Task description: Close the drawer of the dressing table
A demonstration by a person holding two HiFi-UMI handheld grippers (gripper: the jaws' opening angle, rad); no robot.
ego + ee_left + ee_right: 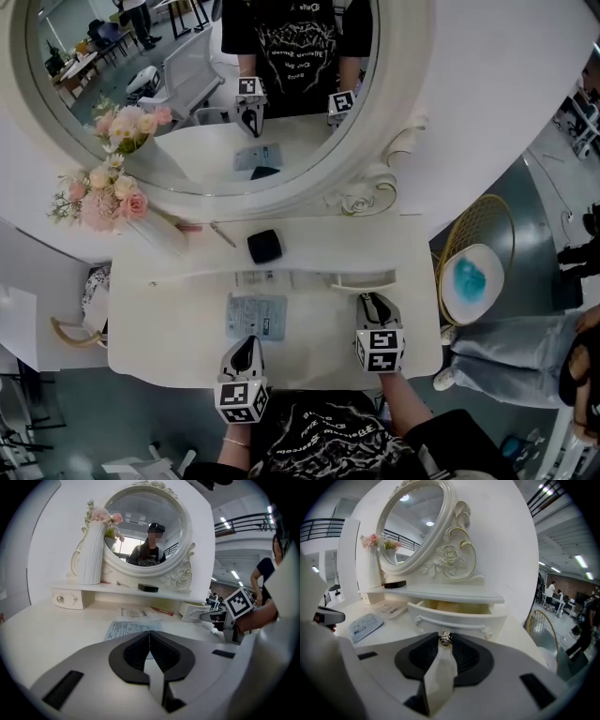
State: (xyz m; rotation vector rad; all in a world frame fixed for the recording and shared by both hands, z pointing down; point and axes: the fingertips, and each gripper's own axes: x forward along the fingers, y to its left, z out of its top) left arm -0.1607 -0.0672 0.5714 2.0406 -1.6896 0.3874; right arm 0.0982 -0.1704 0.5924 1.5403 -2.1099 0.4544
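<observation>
Right tool [372,301] on drawer knob [446,638]

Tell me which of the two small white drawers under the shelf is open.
The right-hand small white drawer: pulled out, right tool gripping its metal knob; the left drawer sits flush.

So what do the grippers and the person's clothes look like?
The left gripper and right gripper match: pale grey shells, black ribbed lining on the jaws, a cube with black-and-white square markers behind. No cables show. Black printed T-shirt, thin bracelet.
</observation>
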